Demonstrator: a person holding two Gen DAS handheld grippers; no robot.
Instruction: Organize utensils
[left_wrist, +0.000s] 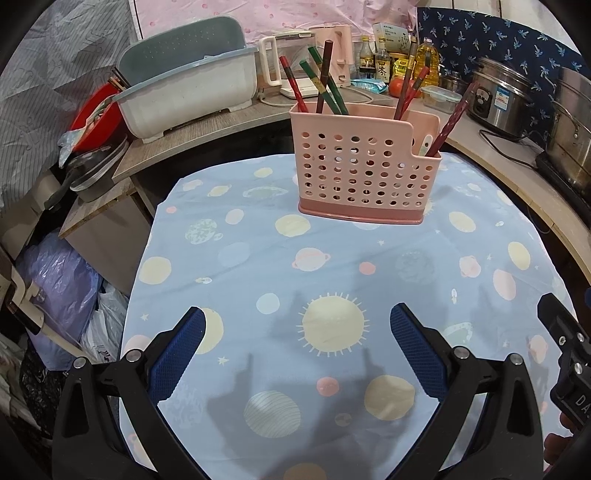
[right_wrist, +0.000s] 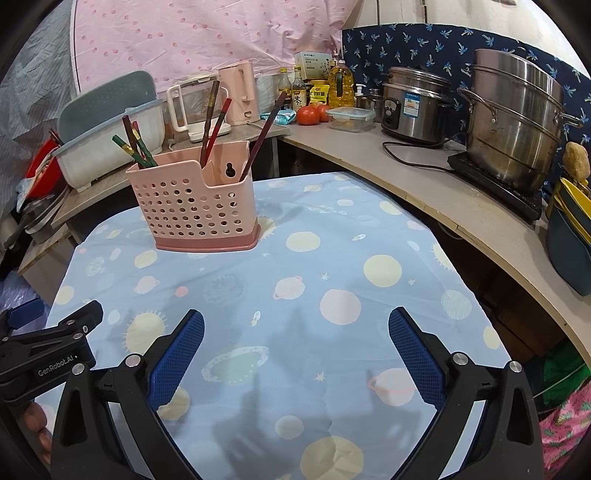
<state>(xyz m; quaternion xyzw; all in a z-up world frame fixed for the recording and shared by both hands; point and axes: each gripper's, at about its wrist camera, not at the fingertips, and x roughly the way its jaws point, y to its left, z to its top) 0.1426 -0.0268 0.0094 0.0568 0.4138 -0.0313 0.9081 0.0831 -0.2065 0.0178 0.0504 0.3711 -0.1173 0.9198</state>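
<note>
Chopsticks (left_wrist: 325, 79) stand sorted in the pink holder (left_wrist: 364, 166) at the desk's (left_wrist: 240, 280) far end; short of the holder, left gripper (left_wrist: 297, 332) and right gripper (right_wrist: 295, 332) hover, fingers spread wide, empty, apparently finished.

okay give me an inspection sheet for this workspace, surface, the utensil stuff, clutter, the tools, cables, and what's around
Surface: table under a blue planet-print cloth, bare apart from the holder.
Job's things: pink perforated utensil holder upright on the cloth; chopsticks stand in its compartments, and one white utensil tip shows in the low end section.
Clutter: nothing seen on the cloth.
Tools: left tool and right tool both open, empty, above the near cloth.
Cables: black cord on the right counter by the rice cooker; white cord by the kettles at the back.
Surroundings: stacked steel pots, oil bottle, tomatoes, dish rack, bags on the floor at left.
</note>
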